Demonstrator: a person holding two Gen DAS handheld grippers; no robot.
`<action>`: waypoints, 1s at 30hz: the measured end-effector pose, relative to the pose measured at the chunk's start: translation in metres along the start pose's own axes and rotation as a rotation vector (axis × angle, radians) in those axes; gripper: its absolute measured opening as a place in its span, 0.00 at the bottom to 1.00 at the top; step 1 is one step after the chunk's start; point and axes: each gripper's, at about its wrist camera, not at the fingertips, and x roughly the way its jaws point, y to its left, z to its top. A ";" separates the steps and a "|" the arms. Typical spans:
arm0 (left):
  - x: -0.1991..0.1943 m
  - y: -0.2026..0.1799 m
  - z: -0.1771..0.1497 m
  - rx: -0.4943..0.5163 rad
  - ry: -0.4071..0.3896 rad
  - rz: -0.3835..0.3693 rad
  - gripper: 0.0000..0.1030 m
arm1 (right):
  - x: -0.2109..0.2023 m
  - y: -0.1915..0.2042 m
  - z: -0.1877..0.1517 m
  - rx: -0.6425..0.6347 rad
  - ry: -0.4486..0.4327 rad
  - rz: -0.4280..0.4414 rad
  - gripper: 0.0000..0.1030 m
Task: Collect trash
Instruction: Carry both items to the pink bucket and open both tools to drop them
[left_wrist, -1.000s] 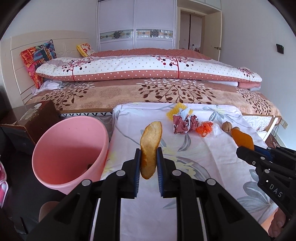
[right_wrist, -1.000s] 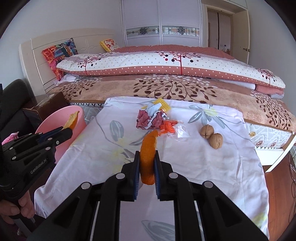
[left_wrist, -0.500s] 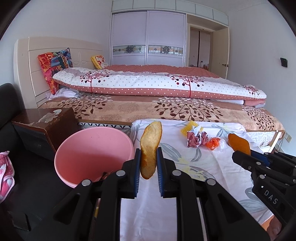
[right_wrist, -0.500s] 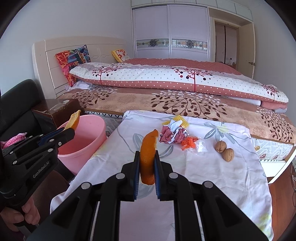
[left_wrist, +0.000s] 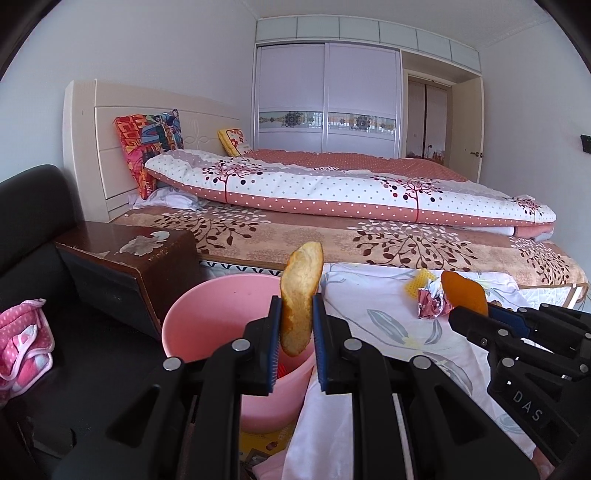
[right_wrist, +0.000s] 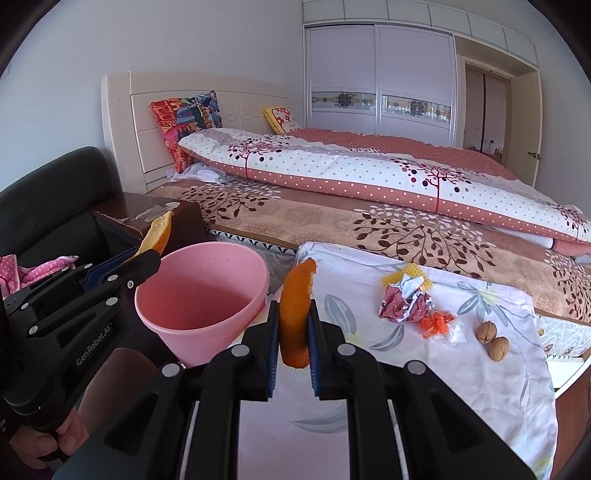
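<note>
I have a piece of peel clamped in each claw: the left claw (left_wrist: 294, 334) is closed on a pale, pith-side-out strip of peel (left_wrist: 300, 295) that stands upright between the pads, and the right claw (right_wrist: 292, 334) is pinched on an orange strip of peel (right_wrist: 295, 314) held the same way. Gripping each strip low down, I judge, leaves most of it free above the pads, so it should drop cleanly once I let go. The pink bin (right_wrist: 207, 295) sits on the floor just beside the left edge of the bench (right_wrist: 369, 369), between it and a dark wooden nightstand (left_wrist: 129, 266), which puts it within reach of both hands. From the left wrist view the pale peel lines up over the near rim of the bin, so I judge that hand is nearly placed for a release; the right claw is over the bench edge, close to the bin but not yet above its mouth. Left on the flowered sheet are a crumpled wrapper (right_wrist: 406, 304), a yellow scrap (right_wrist: 413, 275) touching it, an orange bit in clear plastic (right_wrist: 439, 323) and two walnuts (right_wrist: 491, 338), well apart from the bin.
</note>
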 end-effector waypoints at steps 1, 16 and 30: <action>0.001 0.005 0.000 -0.007 0.001 0.007 0.15 | 0.003 0.004 0.002 -0.005 0.000 0.005 0.13; 0.044 0.060 -0.007 -0.068 0.076 0.093 0.15 | 0.065 0.049 0.023 -0.043 0.060 0.081 0.13; 0.104 0.093 -0.013 -0.107 0.213 0.103 0.15 | 0.137 0.078 0.029 -0.056 0.167 0.119 0.13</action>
